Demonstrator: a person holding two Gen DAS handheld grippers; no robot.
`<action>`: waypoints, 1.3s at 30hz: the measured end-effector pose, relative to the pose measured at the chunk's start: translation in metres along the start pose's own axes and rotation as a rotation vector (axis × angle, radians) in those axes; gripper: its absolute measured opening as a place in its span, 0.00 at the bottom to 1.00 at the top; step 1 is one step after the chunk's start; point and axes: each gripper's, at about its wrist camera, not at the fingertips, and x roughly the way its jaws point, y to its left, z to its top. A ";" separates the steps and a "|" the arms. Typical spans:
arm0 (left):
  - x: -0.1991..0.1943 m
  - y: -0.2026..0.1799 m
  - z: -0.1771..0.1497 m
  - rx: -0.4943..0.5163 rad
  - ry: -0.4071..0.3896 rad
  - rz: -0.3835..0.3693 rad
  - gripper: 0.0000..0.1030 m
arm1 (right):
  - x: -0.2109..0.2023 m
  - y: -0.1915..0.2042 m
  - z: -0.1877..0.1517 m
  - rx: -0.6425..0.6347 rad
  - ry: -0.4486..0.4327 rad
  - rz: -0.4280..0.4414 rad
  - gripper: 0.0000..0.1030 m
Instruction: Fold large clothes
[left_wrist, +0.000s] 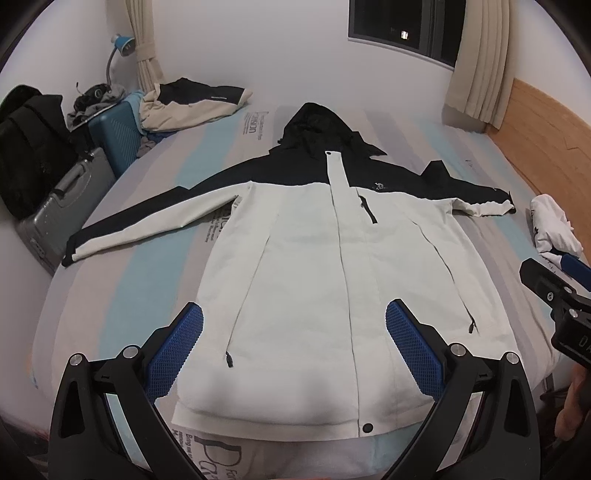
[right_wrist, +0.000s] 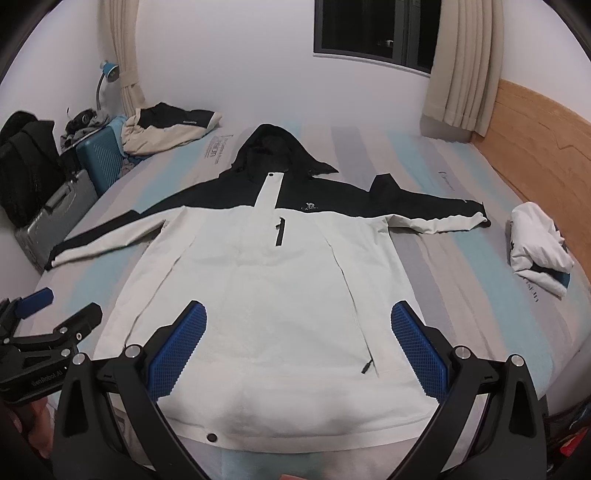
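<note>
Blue ribbed pads (left_wrist: 177, 350) of the left gripper (left_wrist: 293, 350) stand nearest the lens, spread wide with nothing between them, hovering over the lower hem of the jacket (left_wrist: 314, 277). Beyond that gripper the white and black hooded jacket lies flat and face up on the striped bed (left_wrist: 122, 295), zipped shut, both sleeves stretched out sideways and the hood pointing away toward the far wall. Far to the left of the gripper, off the bed's edge, stand a grey suitcase (left_wrist: 62, 206) and a teal suitcase (left_wrist: 118, 136), with a second, crumpled jacket (left_wrist: 192, 103) heaped at the bed's far corner. To its right the right gripper (right_wrist: 298, 347) hangs at the same height, likewise spread apart and holding nothing, over the jacket's lower right front. Right of that gripper, near the end of the jacket's sleeve, a folded white garment (right_wrist: 539, 254) rests on the bed beside the wooden headboard (right_wrist: 546, 147). A curtained window (right_wrist: 376, 29) sits in the wall ahead.
</note>
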 end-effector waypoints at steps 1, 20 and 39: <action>0.001 0.001 0.002 0.002 0.000 0.000 0.94 | 0.002 0.000 0.001 0.009 0.006 0.008 0.93; 0.123 0.017 0.081 0.000 0.031 0.026 0.94 | 0.122 -0.016 0.060 0.030 0.052 0.012 0.93; 0.280 -0.033 0.218 -0.082 0.100 0.091 0.94 | 0.311 -0.103 0.176 -0.075 0.152 0.009 0.93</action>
